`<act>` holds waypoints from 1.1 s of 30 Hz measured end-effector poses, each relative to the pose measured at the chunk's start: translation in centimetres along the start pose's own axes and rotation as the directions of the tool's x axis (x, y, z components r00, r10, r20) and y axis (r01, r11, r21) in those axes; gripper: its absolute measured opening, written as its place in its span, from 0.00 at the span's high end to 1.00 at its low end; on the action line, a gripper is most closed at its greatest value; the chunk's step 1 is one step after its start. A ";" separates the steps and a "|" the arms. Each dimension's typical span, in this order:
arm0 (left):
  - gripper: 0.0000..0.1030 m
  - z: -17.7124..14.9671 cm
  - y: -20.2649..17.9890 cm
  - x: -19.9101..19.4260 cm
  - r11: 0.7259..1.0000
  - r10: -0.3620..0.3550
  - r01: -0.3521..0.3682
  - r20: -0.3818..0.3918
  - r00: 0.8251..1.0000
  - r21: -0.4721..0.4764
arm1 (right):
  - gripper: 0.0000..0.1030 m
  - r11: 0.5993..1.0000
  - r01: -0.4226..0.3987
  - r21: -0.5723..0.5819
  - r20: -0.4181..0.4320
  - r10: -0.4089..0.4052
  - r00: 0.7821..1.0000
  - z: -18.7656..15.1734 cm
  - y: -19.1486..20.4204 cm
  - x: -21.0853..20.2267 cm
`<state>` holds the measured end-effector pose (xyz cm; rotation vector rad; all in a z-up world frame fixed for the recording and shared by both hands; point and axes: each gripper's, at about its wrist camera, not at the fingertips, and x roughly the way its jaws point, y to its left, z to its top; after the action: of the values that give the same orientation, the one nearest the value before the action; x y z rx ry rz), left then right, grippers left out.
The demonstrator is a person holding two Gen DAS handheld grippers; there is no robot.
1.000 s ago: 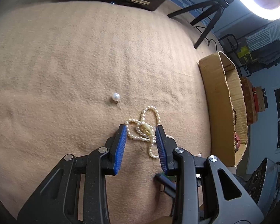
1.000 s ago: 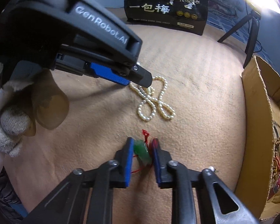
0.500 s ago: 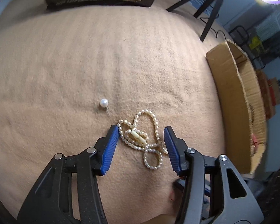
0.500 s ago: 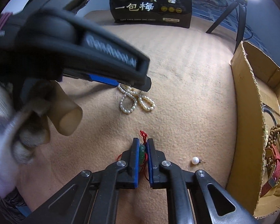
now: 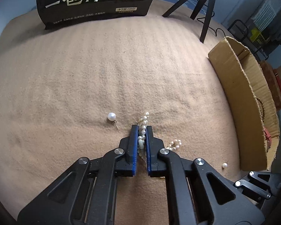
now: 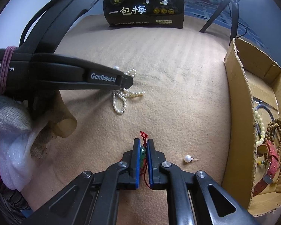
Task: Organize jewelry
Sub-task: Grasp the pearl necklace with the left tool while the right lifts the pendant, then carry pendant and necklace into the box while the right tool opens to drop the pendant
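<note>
My left gripper is shut on a white pearl necklace that lies on the tan cloth; loops of it trail out to the right. In the right wrist view the necklace lies under the left gripper's tip. My right gripper is shut on a green jade pendant with a red cord, down on the cloth. One pearl stud earring lies left of the left gripper. Another lies right of the right gripper.
An open cardboard box stands at the right and holds wooden bead strands and a red strap. A black snack bag stands at the far edge. A tripod stands behind the cloth.
My left gripper has closed on the pearl necklace, bunching it between its pads. My right gripper has stayed shut on the jade pendant.
</note>
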<state>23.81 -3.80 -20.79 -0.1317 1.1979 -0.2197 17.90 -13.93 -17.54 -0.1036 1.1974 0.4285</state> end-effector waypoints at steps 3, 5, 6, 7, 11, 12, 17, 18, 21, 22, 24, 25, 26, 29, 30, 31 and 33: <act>0.95 -0.2 0.6 -1.1 0.999 -0.039 0.040 0.009 0.999 -0.024 | 0.96 1.000 -0.004 0.008 0.014 0.004 1.000 0.0 0.0 -0.6; 0.95 -0.2 0.7 -1.8 0.998 -0.059 0.060 0.018 0.998 -0.029 | 0.97 1.000 -0.007 0.011 0.021 0.007 1.000 0.2 -0.1 -0.9; 0.95 -0.1 0.7 -2.4 0.997 -0.069 0.070 0.031 0.997 -0.031 | 0.97 1.000 -0.007 0.012 0.025 0.007 1.000 0.1 0.0 -1.1; 0.95 -0.1 0.8 -2.9 0.996 -0.081 0.083 0.040 0.996 -0.035 | 0.97 1.000 -0.007 0.012 0.030 0.006 1.000 0.2 0.0 -1.2; 0.95 0.3 0.8 -4.7 0.991 -0.122 0.126 0.077 0.990 -0.049 | 0.97 1.000 -0.010 0.010 0.055 0.009 0.998 0.5 0.1 -2.1; 0.95 0.3 0.8 -5.3 0.989 -0.132 0.137 0.087 0.987 -0.049 | 0.97 1.000 -0.011 0.008 0.060 0.010 0.998 0.3 0.1 -2.4; 0.95 0.5 0.8 -8.0 0.983 -0.169 0.176 0.134 0.977 -0.047 | 0.97 1.000 -0.016 0.008 0.102 0.015 0.995 0.8 0.1 -4.1; 0.95 0.5 0.7 -8.5 0.983 -0.173 0.180 0.145 0.974 -0.043 | 0.97 1.000 -0.017 0.009 0.113 0.016 0.994 0.9 0.1 -4.5; 0.95 0.7 0.3 -9.9 0.979 -0.191 0.200 0.174 0.966 -0.034 | 0.97 1.000 -0.021 0.017 0.144 0.019 0.989 1.2 0.0 -5.9; 0.95 0.8 0.2 -10.3 0.978 -0.198 0.207 0.181 0.963 -0.031 | 0.97 1.000 -0.020 0.020 0.157 0.017 0.987 1.4 -0.1 -6.4; 0.95 0.9 -0.2 -10.8 0.975 -0.211 0.220 0.194 0.958 -0.027 | 0.97 1.000 -0.017 0.026 0.177 0.012 0.984 1.6 -0.4 -7.2; 0.95 1.0 -0.4 -10.9 0.973 -0.219 0.228 0.199 0.955 -0.025 | 0.97 0.999 -0.014 0.030 0.187 0.008 0.982 1.8 -0.6 -7.6; 0.95 1.2 -0.6 -11.2 0.971 -0.228 0.237 0.204 0.952 -0.024 | 0.97 0.999 -0.011 0.034 0.195 0.004 0.981 1.8 -0.8 -7.9; 0.95 1.7 -1.3 -12.1 0.966 -0.250 0.258 0.222 0.943 -0.009 | 0.97 0.998 -0.001 0.057 0.224 -0.012 0.975 2.3 -1.9 -9.1; 0.95 1.9 -1.6 -12.3 0.964 -0.257 0.265 0.228 0.939 -0.005 | 0.97 0.998 0.003 0.064 0.231 -0.017 0.973 2.4 -2.3 -9.4; 0.95 2.0 -1.8 -12.4 0.963 -0.263 0.271 0.231 0.937 -0.003 | 0.97 0.997 0.005 0.071 0.238 -0.022 0.971 2.5 -2.7 -9.7; 0.95 2.3 -2.5 -12.8 0.959 -0.276 0.283 0.238 0.931 0.007 | 0.97 0.996 0.009 0.092 0.253 -0.032 0.967 2.7 -3.5 -10.4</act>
<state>21.32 -3.21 -7.80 -0.3455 0.9406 -0.4261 18.53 -19.11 -7.56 0.0174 0.9598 0.3571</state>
